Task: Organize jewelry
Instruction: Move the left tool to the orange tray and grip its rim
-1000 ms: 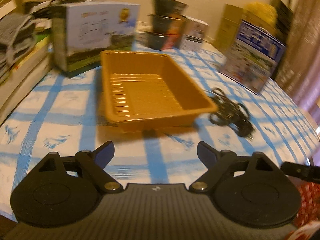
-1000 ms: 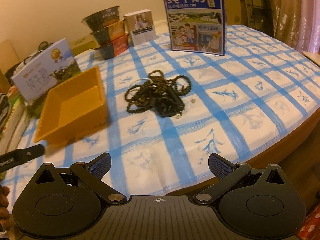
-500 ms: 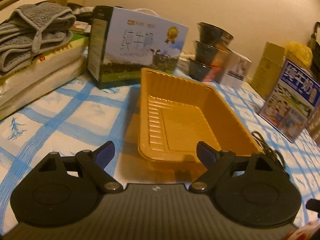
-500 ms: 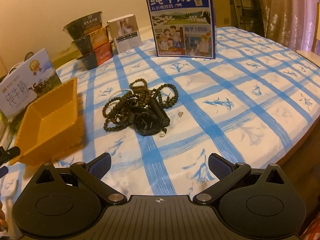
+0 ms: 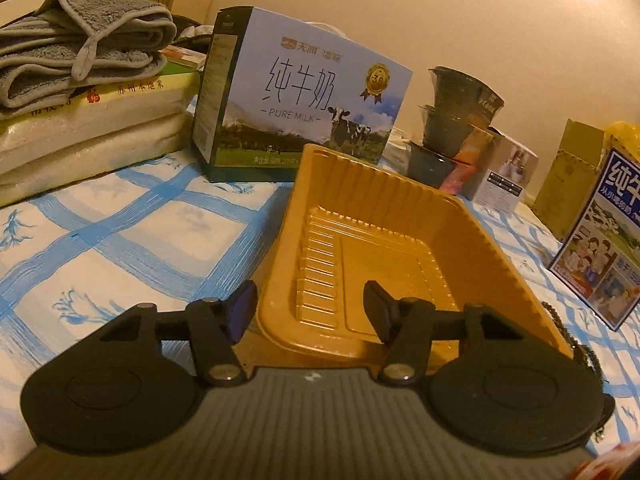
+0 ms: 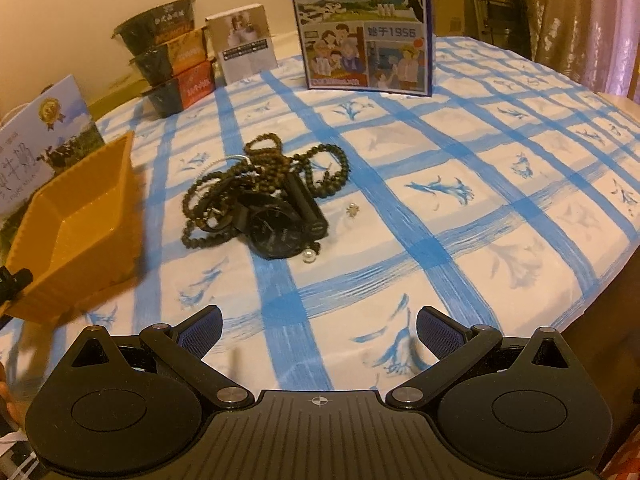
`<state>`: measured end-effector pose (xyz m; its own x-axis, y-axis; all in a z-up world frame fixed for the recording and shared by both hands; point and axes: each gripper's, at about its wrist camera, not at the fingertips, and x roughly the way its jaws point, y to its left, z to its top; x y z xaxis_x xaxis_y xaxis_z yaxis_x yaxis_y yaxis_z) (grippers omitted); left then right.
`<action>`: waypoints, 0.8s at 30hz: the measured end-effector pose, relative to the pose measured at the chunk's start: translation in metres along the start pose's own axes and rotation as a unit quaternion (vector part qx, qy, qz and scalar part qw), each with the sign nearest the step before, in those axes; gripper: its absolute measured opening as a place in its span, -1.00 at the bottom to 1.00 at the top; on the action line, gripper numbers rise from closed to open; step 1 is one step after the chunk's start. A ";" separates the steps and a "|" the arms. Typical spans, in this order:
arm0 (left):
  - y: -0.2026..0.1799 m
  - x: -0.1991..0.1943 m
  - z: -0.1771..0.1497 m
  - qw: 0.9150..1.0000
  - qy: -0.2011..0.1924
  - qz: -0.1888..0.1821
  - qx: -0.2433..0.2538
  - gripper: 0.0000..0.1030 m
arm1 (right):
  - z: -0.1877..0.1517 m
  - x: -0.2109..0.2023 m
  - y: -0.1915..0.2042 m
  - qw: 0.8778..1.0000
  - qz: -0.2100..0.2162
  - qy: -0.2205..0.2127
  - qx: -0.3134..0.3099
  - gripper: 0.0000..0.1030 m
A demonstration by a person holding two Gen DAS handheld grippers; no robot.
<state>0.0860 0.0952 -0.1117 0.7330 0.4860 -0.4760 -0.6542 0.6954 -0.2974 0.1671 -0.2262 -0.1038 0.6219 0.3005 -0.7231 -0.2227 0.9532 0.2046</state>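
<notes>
Jewelry pile (image 6: pixel 264 204) lying beside our yellow tray (image 5: pixel 384 248), our left gripper (image 5: pixel 310 308) straddling the tray rim, jaws spread, our right gripper (image 6: pixel 318 330) spread wide, holding nothing.

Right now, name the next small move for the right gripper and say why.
Probably ease the right gripper forward and down toward the jewelry pile: its jaws are open and empty, the beads and watch lie tangled ahead on the tablecloth, and the orange tray holds nothing.

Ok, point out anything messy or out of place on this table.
The dark bead strings lie knotted in one heap with a black wristwatch. A small white pearl and a tiny silver piece sit loose beside it. The orange plastic tray holds nothing.
</notes>
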 end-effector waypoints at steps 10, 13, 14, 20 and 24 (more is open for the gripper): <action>0.002 0.015 0.004 1.000 0.008 -0.011 -0.002 -0.74 | 0.004 0.012 -0.009 1.000 -0.005 0.006 0.006 0.97; 0.009 0.019 0.009 1.000 0.019 -0.018 0.011 -0.94 | 0.005 0.016 -0.009 1.000 -0.007 0.008 0.001 0.85; 0.011 0.021 0.012 0.999 0.025 -0.024 0.016 -0.94 | 0.005 0.018 -0.009 1.000 -0.007 0.009 0.001 0.83; 0.020 0.017 0.024 0.997 0.039 -0.042 0.052 -0.94 | 0.006 0.023 -0.009 1.000 -0.003 0.010 0.003 0.67; 0.018 0.010 0.036 0.992 0.034 -0.064 0.100 -0.94 | 0.006 0.024 -0.010 1.000 -0.004 0.007 -0.001 0.65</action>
<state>0.0881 0.1315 -0.0914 0.7889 0.3553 -0.5014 -0.5019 0.8434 -0.1920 0.1883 -0.2281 -0.1188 0.6127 0.2924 -0.7343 -0.2187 0.9555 0.1980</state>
